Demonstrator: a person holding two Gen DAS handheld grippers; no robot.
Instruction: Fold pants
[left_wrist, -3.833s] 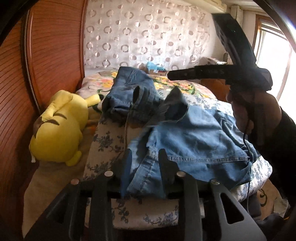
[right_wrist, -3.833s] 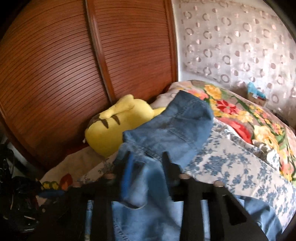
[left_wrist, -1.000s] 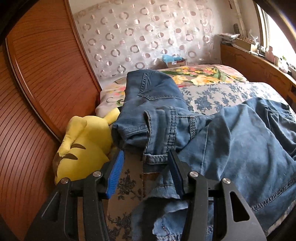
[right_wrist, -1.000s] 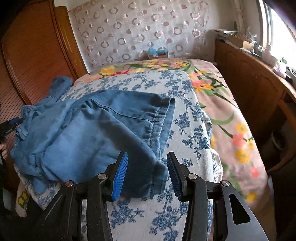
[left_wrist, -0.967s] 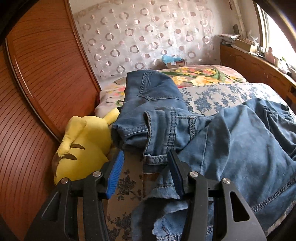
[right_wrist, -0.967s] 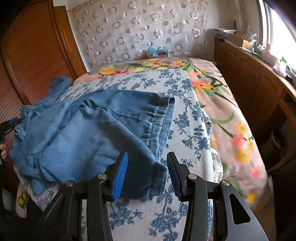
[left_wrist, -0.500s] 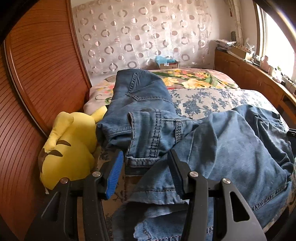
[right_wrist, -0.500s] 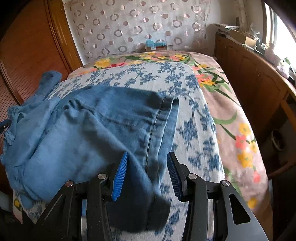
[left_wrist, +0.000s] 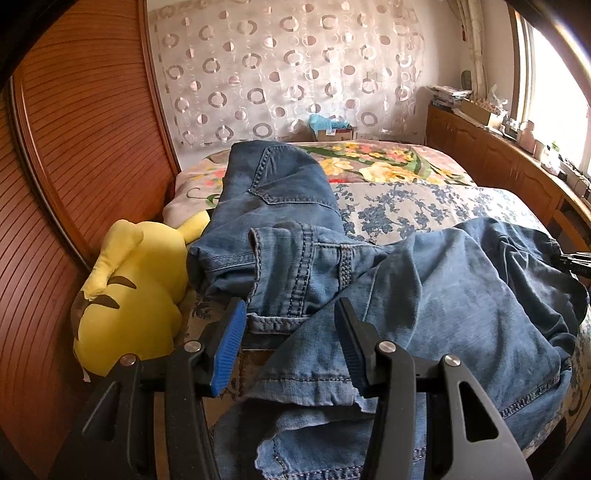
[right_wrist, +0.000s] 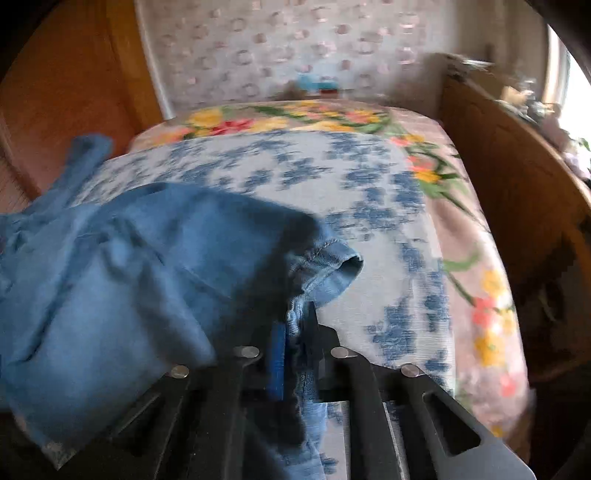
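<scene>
Since half a second ago, right tongs (right_wrist: 295, 343) have clamped onto the hem of the crumpled blue denim pants (left_wrist: 424, 295), having straddled it with jaws apart then; frame blurred. Cloth bunches left of and ahead of these tongs. Left tongs (left_wrist: 290, 343) parted, gripping nothing; waistband sits between and just ahead of their pads, denim spilling beneath. Pants lie on the blue-floral bed cover (left_wrist: 399, 206). Yellow plush toy (left_wrist: 136, 291) left of the left tongs.

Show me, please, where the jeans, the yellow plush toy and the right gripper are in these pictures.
jeans (left_wrist: 461, 295): left wrist view, on the broad leg panel.
yellow plush toy (left_wrist: 140, 288): left wrist view, on its body.
right gripper (right_wrist: 295, 347): right wrist view, between fingertips clamped on denim.
</scene>
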